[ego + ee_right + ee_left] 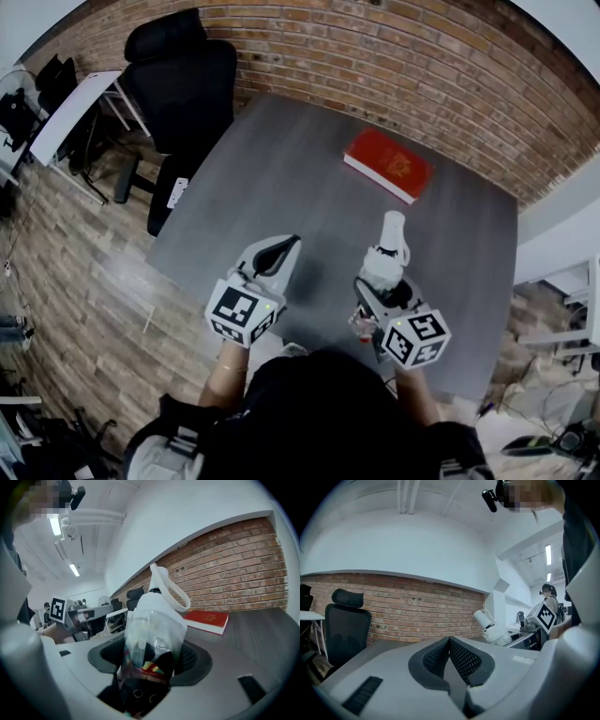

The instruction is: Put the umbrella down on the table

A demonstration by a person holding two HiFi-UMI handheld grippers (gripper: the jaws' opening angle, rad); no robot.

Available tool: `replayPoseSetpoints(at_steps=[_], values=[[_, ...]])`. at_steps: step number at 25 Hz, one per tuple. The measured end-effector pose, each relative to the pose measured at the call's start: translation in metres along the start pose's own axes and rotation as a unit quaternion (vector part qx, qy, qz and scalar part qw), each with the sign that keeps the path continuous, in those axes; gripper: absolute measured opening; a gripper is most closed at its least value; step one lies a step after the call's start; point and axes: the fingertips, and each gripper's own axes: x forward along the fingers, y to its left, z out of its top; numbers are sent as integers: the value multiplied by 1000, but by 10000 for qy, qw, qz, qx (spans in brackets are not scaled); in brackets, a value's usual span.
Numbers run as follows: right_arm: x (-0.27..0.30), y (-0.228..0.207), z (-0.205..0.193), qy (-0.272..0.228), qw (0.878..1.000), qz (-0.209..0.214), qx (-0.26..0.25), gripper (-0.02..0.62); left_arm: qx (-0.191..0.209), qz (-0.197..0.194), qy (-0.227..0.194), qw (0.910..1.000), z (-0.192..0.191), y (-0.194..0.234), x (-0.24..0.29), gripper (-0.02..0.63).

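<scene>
Grey table fills the middle, with a black office chair just off the table's far left corner. A red book lies flat toward the table's far right side. Over the table's near edge we've got both grippers. The left gripper has its jaws pressed together with nothing between them. The right gripper is clamped on the umbrella, which is folded in a clear sleeve, white looped handle pointing away from the jaws. The umbrella sits in that grip over the table's near right part, well apart from the book.
</scene>
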Motion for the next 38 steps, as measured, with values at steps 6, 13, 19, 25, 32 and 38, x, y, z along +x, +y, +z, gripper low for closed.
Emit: replayPoseSetpoints(at_steps=[6, 13, 19, 25, 32, 38], values=[[15, -6, -11, 178, 9996, -207, 44, 282, 27, -182, -108, 9998, -1, 16, 11, 2], [31, -7, -16, 270, 9987, -440, 51, 284, 99, -384, -137, 9991, -3, 33, 20, 2], [48, -7, -20, 368, 9975, -591, 89, 283, 41, -547, -103, 9984, -7, 49, 28, 2], [62, -7, -24, 464, 9963, -707, 146, 283, -11, -693, -92, 9976, -12, 61, 37, 2], [72, -15, -37, 671, 9946, -763, 223, 282, -61, -728, -30, 9973, -20, 67, 45, 2], [81, -22, -50, 872, 9930, -750, 251, 283, -149, -701, -5, 9974, -29, 74, 49, 2]])
